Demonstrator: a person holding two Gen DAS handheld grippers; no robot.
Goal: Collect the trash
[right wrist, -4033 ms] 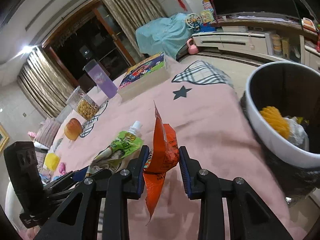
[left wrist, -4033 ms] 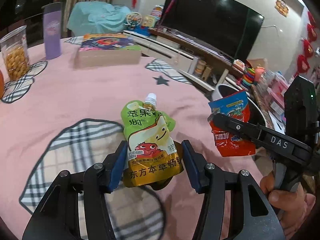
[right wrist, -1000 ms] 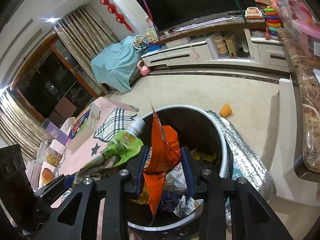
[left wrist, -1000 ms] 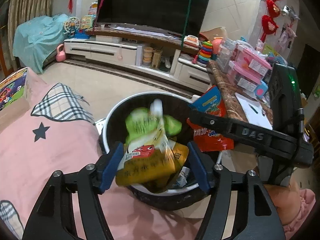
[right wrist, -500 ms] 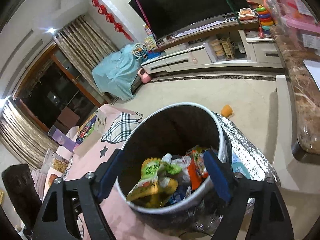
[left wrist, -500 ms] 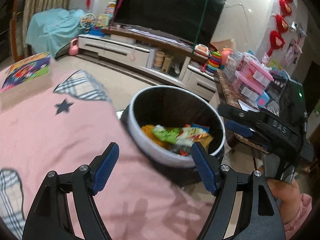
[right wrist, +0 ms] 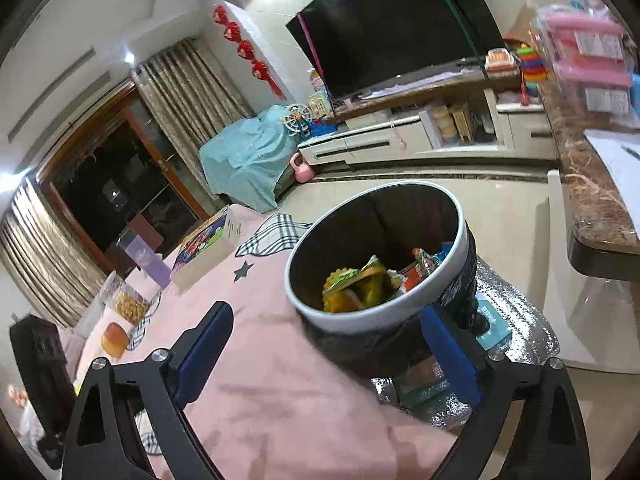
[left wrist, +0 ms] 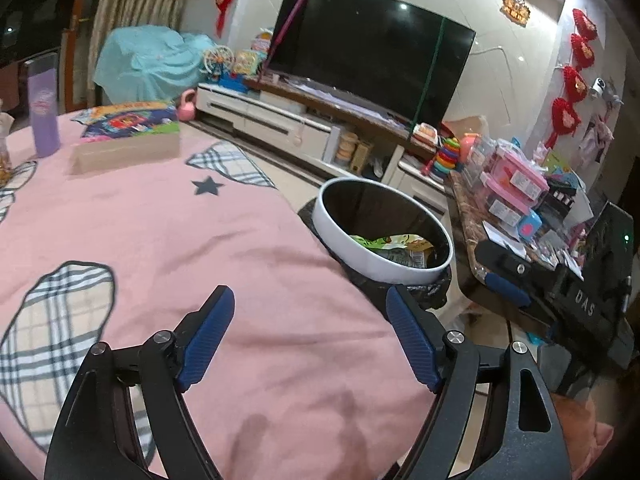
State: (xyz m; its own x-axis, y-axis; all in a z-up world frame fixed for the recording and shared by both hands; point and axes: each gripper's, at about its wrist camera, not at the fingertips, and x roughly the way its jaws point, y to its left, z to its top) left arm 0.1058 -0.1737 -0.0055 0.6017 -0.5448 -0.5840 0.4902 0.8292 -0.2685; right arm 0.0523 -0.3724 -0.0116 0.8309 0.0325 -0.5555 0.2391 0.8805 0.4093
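Left wrist view shows your left gripper (left wrist: 310, 334) with its jaws spread wide and nothing between them; they have just been opening, and only the pink cloth of the counter (left wrist: 168, 240) lies under them. Your right gripper (right wrist: 326, 354) also stands wide and empty, its jaws likewise just having opened; in the left view it shows at the right edge (left wrist: 506, 288), held in your hand (left wrist: 580, 432). Just past the counter's edge sits the trash bin (left wrist: 400, 274), a dark tub with a white rim (right wrist: 360, 318). Inside it lie the green juice pouch (left wrist: 384, 242) and, in the right wrist view, the red snack wrapper (right wrist: 420, 270) among other yellow and crumpled scraps. Farther back on the counter rest a colourful flat box (left wrist: 128, 136), a purple bottle (left wrist: 44, 114), a clear jar of snacks (right wrist: 128, 302) and a bun (right wrist: 114, 338). Beyond stands the dark television (left wrist: 368, 48) on its low cabinet.
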